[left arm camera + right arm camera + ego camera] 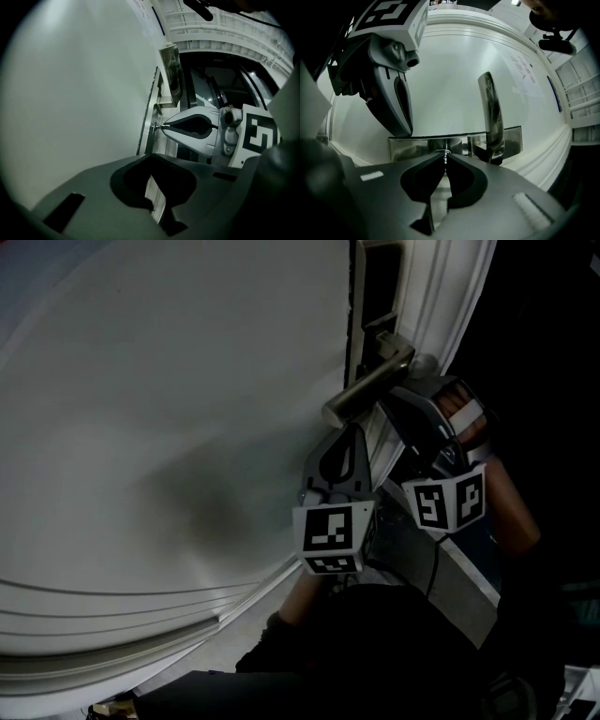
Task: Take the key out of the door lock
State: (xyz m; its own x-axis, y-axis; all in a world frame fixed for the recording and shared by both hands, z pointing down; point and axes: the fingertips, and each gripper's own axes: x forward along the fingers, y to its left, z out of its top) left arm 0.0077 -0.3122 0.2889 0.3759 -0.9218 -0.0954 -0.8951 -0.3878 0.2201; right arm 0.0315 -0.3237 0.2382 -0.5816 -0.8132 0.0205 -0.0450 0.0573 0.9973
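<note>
Right gripper (444, 159): jaws were pinched together on the key (444, 155), which showed only as a small bright sliver at the tips. The key was at the lock cylinder in the metal lock plate (412, 146), with the tips almost against the plate. How deep the key sat could not be told.

Door handle (491, 112) rose from the same plate, just beside the key.

Left gripper (350, 432): jaws were closed tip to tip with nothing between them. It hung just beside the right gripper, its tips pointing up at the handle's free end, apart from the key.

Behind everything stood the white door (169, 427), its panel plain and edged with moulding. It was dark past the door's edge.
</note>
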